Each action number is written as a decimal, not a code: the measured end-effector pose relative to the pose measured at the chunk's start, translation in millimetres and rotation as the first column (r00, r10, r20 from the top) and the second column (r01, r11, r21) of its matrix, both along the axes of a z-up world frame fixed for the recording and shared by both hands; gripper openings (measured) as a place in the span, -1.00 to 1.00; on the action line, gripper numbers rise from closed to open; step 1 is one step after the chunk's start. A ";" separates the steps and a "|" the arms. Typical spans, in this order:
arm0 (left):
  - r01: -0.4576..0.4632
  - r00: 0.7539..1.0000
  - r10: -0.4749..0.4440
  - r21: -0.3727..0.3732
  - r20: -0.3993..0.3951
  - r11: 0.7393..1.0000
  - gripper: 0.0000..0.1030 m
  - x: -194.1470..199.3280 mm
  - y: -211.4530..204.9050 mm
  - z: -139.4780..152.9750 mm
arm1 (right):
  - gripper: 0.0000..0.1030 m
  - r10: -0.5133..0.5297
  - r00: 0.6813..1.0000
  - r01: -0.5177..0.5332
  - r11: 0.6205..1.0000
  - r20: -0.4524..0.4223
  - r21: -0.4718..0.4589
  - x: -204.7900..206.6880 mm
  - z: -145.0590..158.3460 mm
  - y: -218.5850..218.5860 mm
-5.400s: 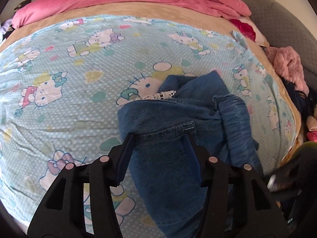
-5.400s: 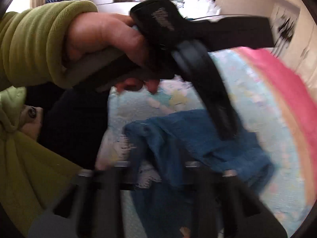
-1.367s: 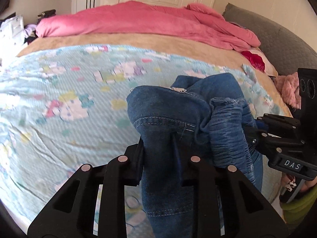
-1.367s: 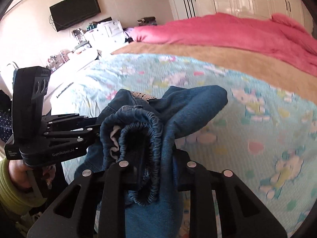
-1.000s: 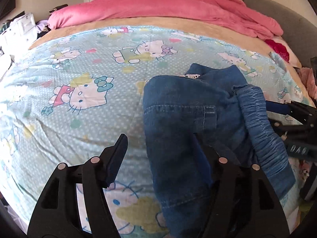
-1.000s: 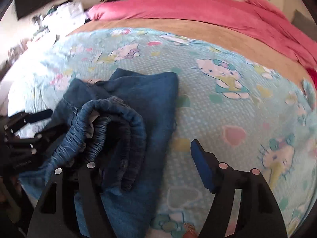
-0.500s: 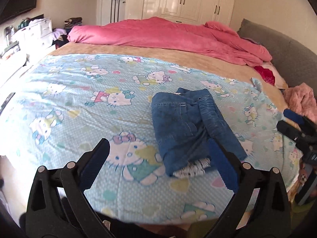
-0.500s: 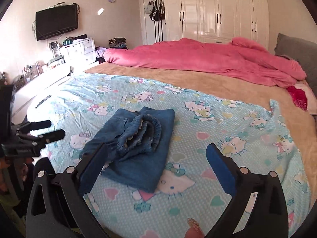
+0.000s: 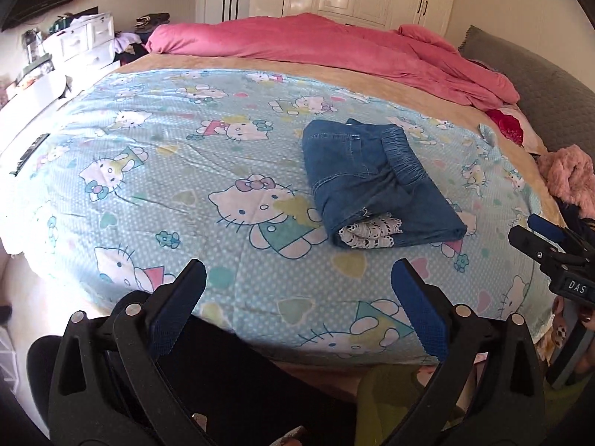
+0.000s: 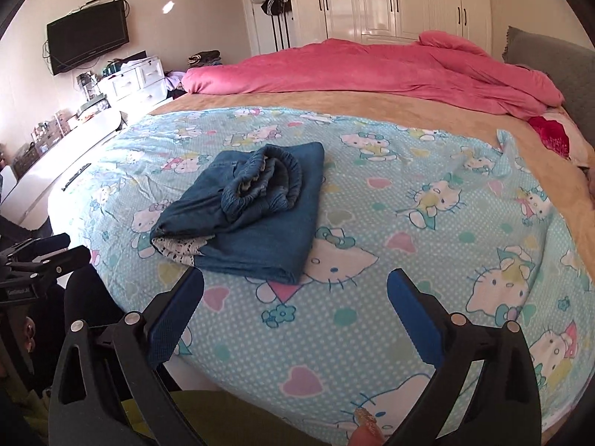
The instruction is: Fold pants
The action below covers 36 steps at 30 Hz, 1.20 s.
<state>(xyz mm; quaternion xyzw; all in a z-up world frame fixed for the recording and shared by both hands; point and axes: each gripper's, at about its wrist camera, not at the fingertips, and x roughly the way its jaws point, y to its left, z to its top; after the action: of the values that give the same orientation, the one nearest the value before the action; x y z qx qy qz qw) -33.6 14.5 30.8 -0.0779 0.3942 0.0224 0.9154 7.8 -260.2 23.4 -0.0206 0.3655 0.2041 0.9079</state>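
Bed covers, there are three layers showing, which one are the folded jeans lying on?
The light blue cartoon-cat sheet, nearest the camera. The folded jeans rest wholly on it. The tan blanket lies farther back, and the pink duvet is bunched at the far side.

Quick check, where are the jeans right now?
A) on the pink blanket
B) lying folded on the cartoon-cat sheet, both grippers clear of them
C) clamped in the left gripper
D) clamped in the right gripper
B: the folded jeans lie on the sheet, while the left gripper and right gripper stand open and empty, short of them.
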 end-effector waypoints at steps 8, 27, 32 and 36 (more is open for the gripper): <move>-0.015 1.000 0.015 0.004 0.008 1.000 0.82 -1.9 -1.9 1.6 | 0.91 0.019 0.999 -0.019 1.000 -0.034 -0.008 1.3 -6.5 2.5; 0.019 1.000 -0.020 -0.027 -0.006 0.999 0.82 -1.6 -13.5 -6.3 | 0.91 0.026 0.999 -0.026 1.000 -0.024 -0.013 -2.2 -1.1 5.6; 0.006 1.000 -0.006 -0.030 -0.001 1.000 0.82 -2.6 -10.3 -4.7 | 0.91 0.020 0.999 -0.020 1.000 -0.029 -0.008 -0.8 -0.7 3.6; 0.003 1.000 -0.003 -0.031 0.006 1.000 0.82 -3.6 -9.0 -2.8 | 0.91 0.023 0.999 -0.024 1.000 -0.024 -0.015 -1.7 0.5 5.3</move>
<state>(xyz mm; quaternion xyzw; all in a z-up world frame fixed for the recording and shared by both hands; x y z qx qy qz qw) -37.2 5.5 28.1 -0.0915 0.3917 0.0145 0.9154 6.0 -254.9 23.9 -0.0293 0.3775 0.2121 0.9009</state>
